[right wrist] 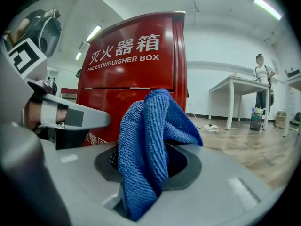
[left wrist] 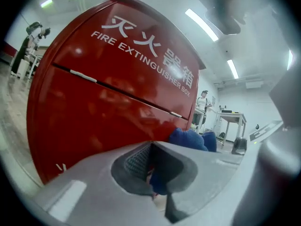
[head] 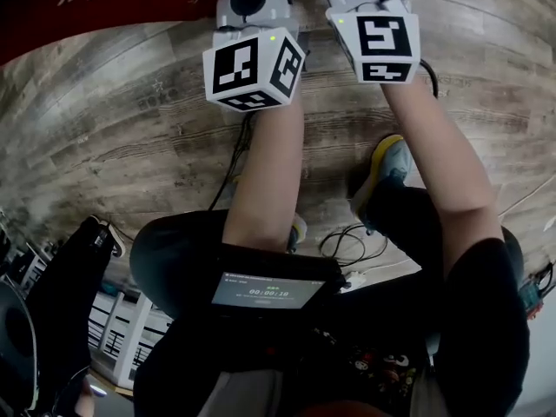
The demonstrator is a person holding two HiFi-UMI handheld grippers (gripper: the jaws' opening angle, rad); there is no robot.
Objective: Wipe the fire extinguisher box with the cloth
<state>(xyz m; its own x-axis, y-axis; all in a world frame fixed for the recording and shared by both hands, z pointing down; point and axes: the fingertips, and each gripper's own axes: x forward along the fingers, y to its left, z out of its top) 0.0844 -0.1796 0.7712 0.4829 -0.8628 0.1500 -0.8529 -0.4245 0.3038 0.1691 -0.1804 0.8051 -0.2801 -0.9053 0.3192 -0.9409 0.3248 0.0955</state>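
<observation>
The right gripper [right wrist: 149,169] has its jaws pinched on the blue cloth [right wrist: 151,126], which bunches up above them. The red fire extinguisher box [right wrist: 134,72] stands on the wooden floor [head: 130,129] at the right gripper's twelve o'clock, close behind the cloth; whether they touch, I cannot tell. The left gripper [left wrist: 153,168] sits at the right one's nine o'clock, facing the box, jaws drawn nearly together with a scrap of blue in the slit. A white table [right wrist: 235,83] stands at three o'clock.
</observation>
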